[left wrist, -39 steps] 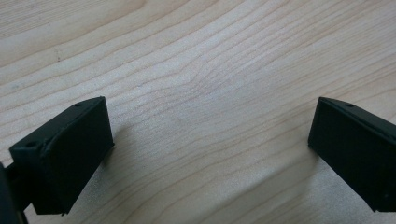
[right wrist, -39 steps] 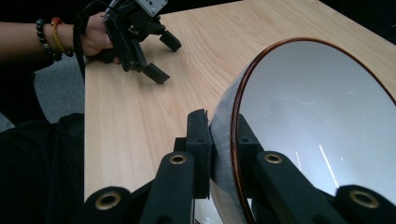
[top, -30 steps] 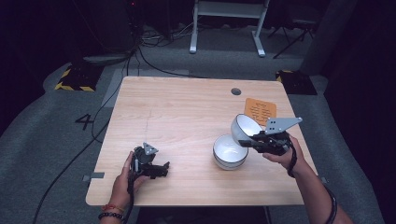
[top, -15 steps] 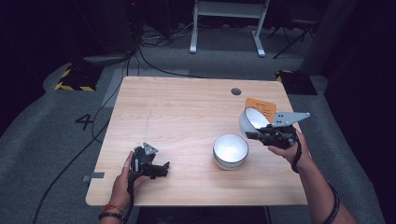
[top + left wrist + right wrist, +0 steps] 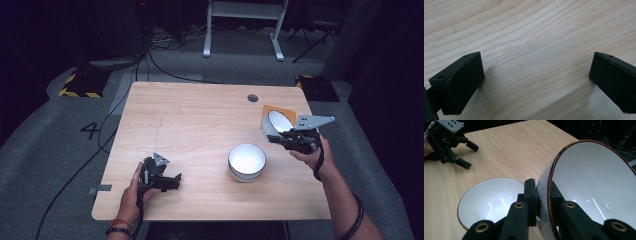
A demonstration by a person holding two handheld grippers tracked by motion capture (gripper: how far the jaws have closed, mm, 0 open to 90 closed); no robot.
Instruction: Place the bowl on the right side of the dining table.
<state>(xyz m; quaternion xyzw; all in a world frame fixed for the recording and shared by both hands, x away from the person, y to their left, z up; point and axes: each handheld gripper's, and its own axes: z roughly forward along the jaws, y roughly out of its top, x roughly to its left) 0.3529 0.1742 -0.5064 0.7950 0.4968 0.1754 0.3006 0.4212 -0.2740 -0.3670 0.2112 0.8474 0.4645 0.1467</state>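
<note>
Lifted bowl [image 5: 276, 123] now carried right, off second bowl [image 5: 246, 161] | right tool [image 5: 281, 136] pinches its rim, we judge for unstacking | left tool [image 5: 172, 182] released, idle on surface [image 5: 200, 120]

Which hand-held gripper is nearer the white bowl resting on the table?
Right. The right hand-held gripper, gripping a second bowl by its rim, hangs just beyond the resting white bowl. The left hand-held gripper sits open, farther off, near the table's front edge.

Dim room, grey carpet floor [image 5: 60, 150], white metal stand [image 5: 243, 25] behind.
</note>
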